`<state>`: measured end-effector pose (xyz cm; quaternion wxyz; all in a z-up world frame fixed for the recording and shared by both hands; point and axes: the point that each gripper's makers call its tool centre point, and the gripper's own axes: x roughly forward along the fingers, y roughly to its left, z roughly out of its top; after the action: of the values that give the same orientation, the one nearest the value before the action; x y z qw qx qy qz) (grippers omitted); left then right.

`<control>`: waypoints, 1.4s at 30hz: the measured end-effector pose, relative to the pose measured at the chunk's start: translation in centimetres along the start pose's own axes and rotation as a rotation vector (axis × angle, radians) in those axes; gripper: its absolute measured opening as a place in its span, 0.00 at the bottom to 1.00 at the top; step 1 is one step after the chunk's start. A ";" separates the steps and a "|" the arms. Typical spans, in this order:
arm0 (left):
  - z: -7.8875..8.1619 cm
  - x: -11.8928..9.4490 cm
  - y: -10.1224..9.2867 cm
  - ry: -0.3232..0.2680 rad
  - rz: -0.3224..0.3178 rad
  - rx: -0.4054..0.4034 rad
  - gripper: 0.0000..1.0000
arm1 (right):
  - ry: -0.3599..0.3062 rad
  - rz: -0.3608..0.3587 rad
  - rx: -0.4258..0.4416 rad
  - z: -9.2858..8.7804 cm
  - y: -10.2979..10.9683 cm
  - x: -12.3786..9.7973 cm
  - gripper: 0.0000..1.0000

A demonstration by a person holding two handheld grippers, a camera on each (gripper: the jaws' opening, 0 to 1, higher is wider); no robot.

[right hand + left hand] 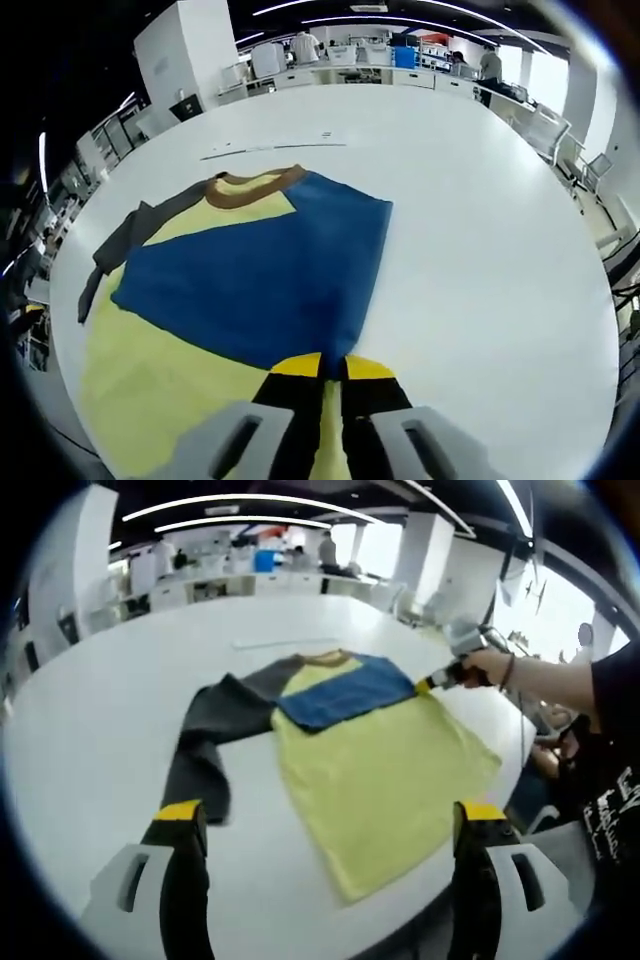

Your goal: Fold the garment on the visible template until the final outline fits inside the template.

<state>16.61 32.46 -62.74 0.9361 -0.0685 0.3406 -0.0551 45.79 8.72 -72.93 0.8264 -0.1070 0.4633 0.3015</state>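
Left gripper view: the left gripper (328,825) hangs above the white table (90,730), jaws spread wide and empty. The yellow shirt (375,780) lies flat on the table, its blue sleeve (345,692) folded across the chest and its grey sleeve (205,745) extended toward the table's bare side. The shirt hem sits near the table edge. Right gripper view: the right gripper (333,368) has its jaws pinched together on the blue sleeve's edge. Bare tabletop surrounds the collar (250,187).
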 end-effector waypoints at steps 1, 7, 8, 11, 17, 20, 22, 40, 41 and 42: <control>0.0 0.0 0.0 0.002 0.001 0.001 0.99 | 0.001 0.000 -0.001 0.1 -0.1 0.0 0.01; 0.0 -0.1 0.0 0.001 0.002 0.003 0.99 | 0.005 -0.006 0.000 0.1 -0.3 -0.2 0.01; 0.0 -0.1 0.0 0.000 0.001 0.004 0.99 | 0.004 -0.006 -0.001 0.1 -0.3 -0.3 0.01; 0.1 0.0 -0.1 0.000 -0.001 0.006 0.99 | 0.007 -0.009 -0.001 0.0 -0.3 -0.5 0.01; 0.0 0.1 -0.2 0.004 -0.002 0.006 0.99 | 0.008 0.000 0.017 -0.2 -0.1 -0.8 0.01; 0.0 0.1 -0.2 0.006 -0.002 0.008 0.99 | 0.009 0.002 0.023 -0.3 0.0 -0.9 0.02; 0.1 0.1 -0.2 0.004 -0.003 0.008 0.99 | 0.010 -0.002 0.018 -0.3 0.0 -0.9 0.04; 1.8 -0.6 -0.9 -0.087 -0.030 0.070 0.99 | -0.137 0.094 -0.098 2.3 2.3 -3.6 0.55; 2.0 -0.6 -1.0 -0.093 -0.036 0.077 0.99 | -0.145 0.107 -0.113 2.4 2.5 -4.0 0.56; 2.1 -0.6 -1.1 -0.098 -0.042 0.084 0.99 | -0.148 0.115 -0.118 2.4 2.7 -4.3 0.57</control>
<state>17.42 31.63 -60.58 0.9524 -0.0388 0.2901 -0.0855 44.20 10.27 -67.80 0.8321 -0.1063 0.3876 0.3823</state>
